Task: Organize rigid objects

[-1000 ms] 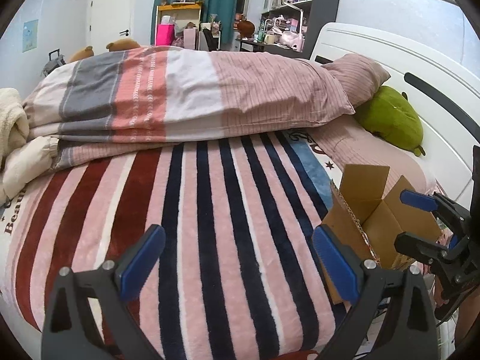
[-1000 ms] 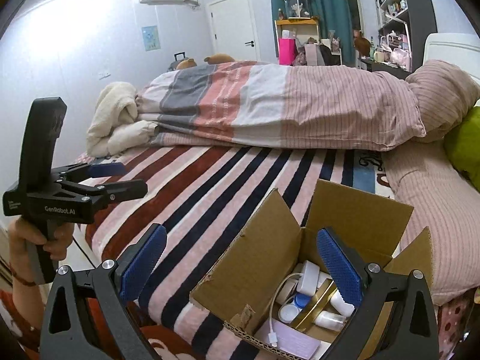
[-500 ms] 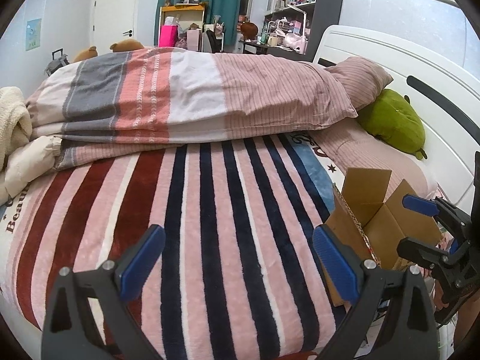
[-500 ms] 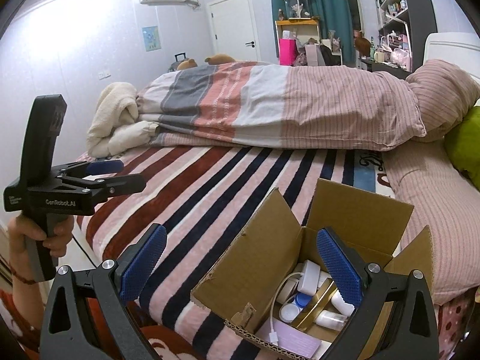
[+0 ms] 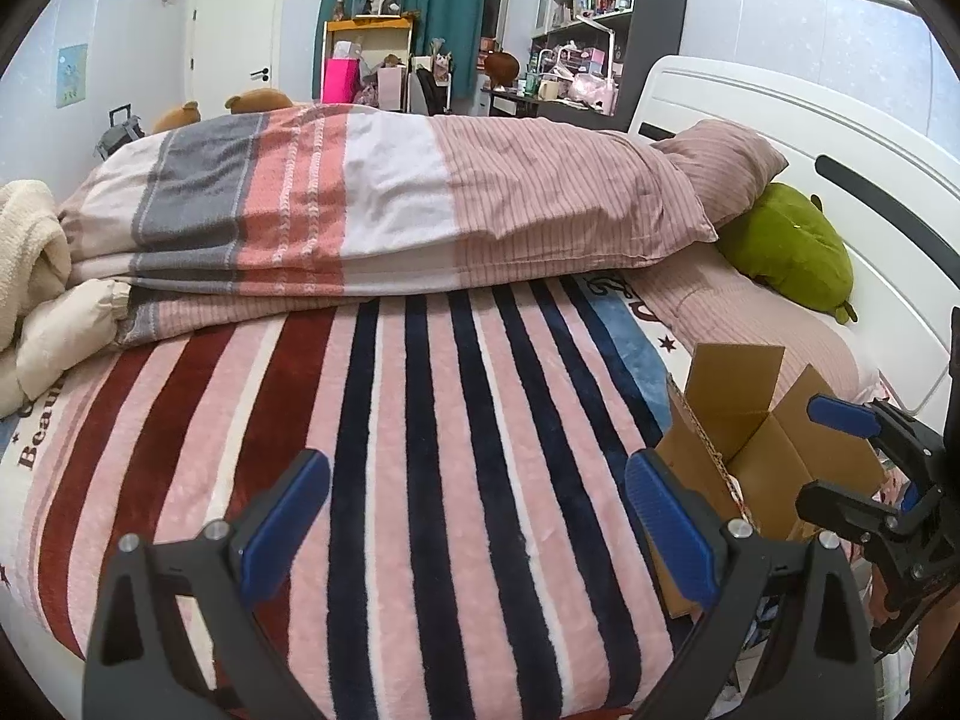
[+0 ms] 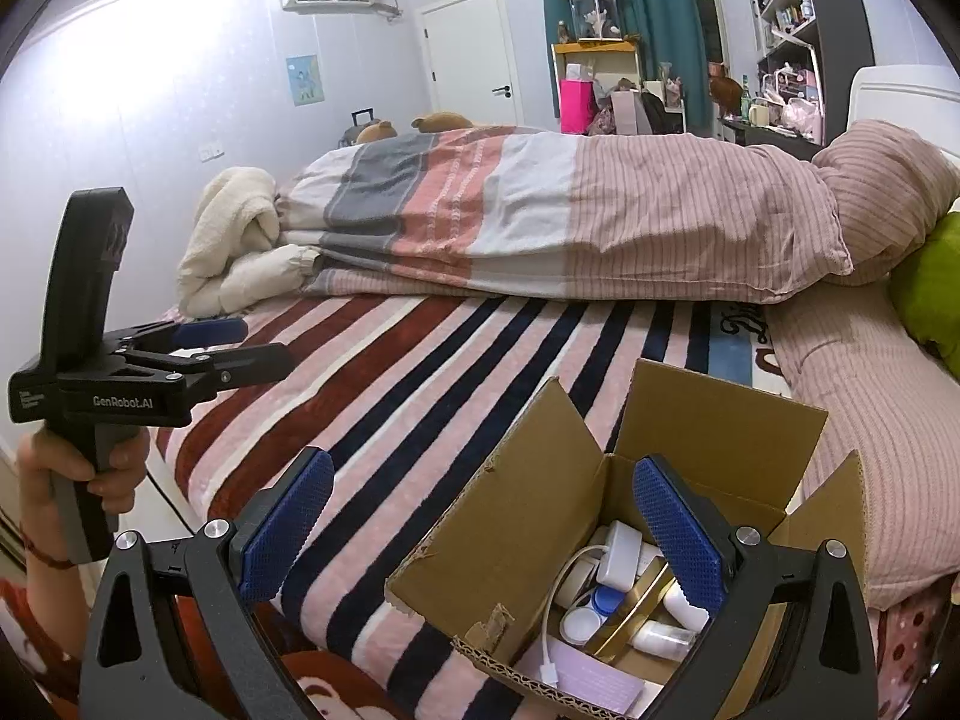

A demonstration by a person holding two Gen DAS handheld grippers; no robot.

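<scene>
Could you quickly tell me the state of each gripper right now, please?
Left gripper: jaws open, holding nothing, over the striped blanket.
Right gripper: jaws open, holding nothing, above the cardboard box.

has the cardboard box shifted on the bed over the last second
No. In the right wrist view the cardboard box sits against the same dark stripes of the striped blanket as before, flaps open alike. Its slight drift in the left wrist view matches the whole scene, so the camera moved.

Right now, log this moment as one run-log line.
left hand-held gripper: open, over blanket | right hand-held gripper: open, above cardboard box | box: open, holding bottles and a cable
</scene>
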